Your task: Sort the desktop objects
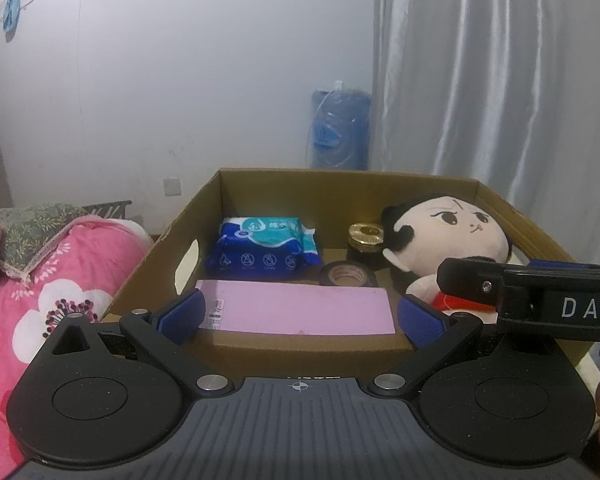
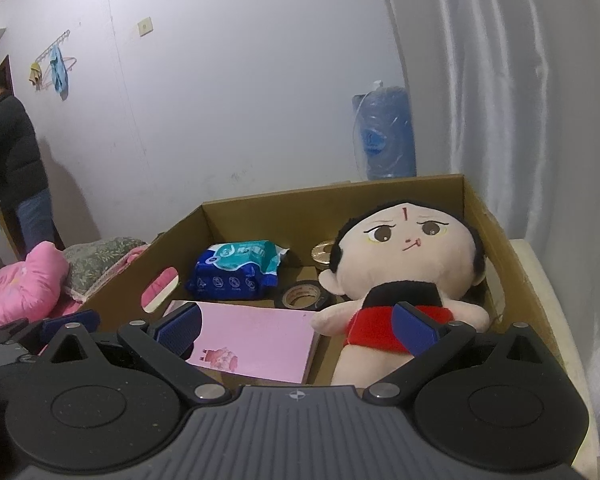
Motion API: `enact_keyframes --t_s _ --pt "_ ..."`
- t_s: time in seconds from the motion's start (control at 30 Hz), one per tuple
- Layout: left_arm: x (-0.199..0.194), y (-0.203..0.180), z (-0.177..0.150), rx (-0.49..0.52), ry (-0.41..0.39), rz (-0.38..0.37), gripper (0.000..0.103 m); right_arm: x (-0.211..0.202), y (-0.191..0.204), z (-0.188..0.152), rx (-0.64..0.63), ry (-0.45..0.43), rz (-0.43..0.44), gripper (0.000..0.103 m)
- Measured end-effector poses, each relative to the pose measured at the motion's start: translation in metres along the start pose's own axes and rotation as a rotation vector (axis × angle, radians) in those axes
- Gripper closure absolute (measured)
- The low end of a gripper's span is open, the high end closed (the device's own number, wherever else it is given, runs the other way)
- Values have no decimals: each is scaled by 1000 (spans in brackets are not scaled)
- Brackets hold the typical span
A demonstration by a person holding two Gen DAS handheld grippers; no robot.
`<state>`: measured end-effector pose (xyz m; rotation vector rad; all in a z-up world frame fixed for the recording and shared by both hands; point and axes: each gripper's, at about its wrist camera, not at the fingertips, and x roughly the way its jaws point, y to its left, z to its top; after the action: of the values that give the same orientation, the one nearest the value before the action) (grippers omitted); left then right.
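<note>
We hold two grippers side by side at the near wall of an open cardboard box (image 1: 260, 184), our landmark throughout. Our left gripper (image 1: 300, 316) has its blue-padded fingers spread wide and holds nothing; our right gripper (image 2: 296, 324) is likewise spread and empty. Just inside the near wall a flat pink notebook (image 1: 300, 308) lies on the box floor. Beside it, along the box's right side, a plush doll (image 2: 400, 264) lies on its back, head toward the far wall. Beyond the notebook sits a roll of dark tape (image 1: 346, 274), then a blue pack of wipes (image 1: 260, 248) and a small gold-lidded jar (image 1: 366, 236) nearer the far wall. Outside the box to the left lies pink bedding (image 1: 52, 292). We judge that everything visible is already boxed, so this step looks like checking or finishing. Any next move would call for finding an item outside the box; none shows here.
</note>
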<state>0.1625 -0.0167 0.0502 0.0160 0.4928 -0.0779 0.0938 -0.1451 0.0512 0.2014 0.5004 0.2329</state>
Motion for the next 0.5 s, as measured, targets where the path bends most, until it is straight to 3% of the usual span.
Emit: enact_keyframes --t_s 0.5 --pt "-1 0 0 0 -2 1 0 -3 3 0 -9 -5 16 0"
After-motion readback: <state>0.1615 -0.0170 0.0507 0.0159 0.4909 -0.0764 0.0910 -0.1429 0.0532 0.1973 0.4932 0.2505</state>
